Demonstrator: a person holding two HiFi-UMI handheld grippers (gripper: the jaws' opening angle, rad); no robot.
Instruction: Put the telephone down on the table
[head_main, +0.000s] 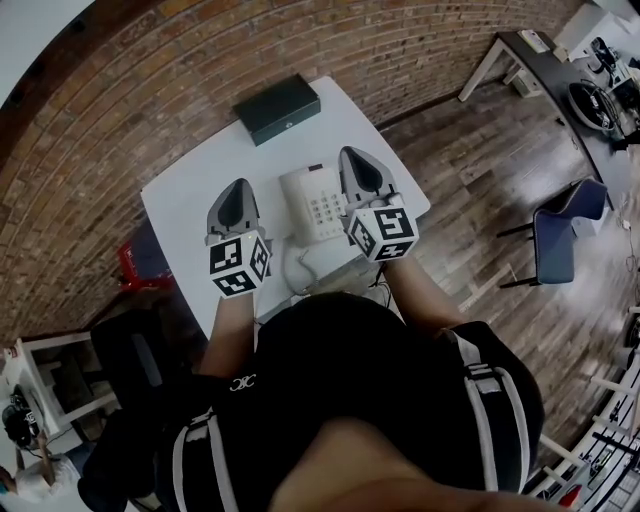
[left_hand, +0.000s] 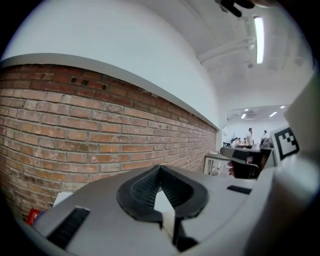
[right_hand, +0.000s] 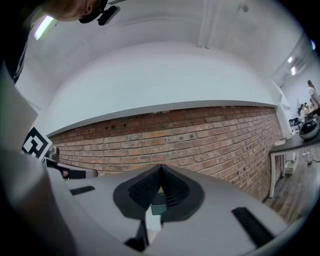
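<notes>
Head view, left to right. The left gripper (head_main: 234, 200) hangs above the left part of the white table (head_main: 190, 185). Its jaws are pressed together and pinch nothing; the left gripper view shows only brick wall and a sliver of white surface beyond the tips. The telephone (head_main: 318, 205) sits flat on the table between the two grippers, touched by neither, keypad up. Its cord (head_main: 296, 270) curls toward the near edge. The right gripper (head_main: 360, 172) is held beside the telephone's right flank and above it. Its jaws are likewise pressed together and empty, as the right gripper view confirms. A black box (head_main: 277, 107) lies near the far edge of the table, well apart from the telephone.

Progress, as a judgement: the telephone already rests on the table and both grippers stand clear of it, so the placement appears complete. Nothing seems left to do but take the grippers away.

Writing: no brand or label can be read.
- The telephone's keys are too small for their digits to be made out.
- The black box carries a small pale mark on its front face, which is illegible.
- The cubes on the grippers bear black-and-white square markers, which are patterns rather than text.
</notes>
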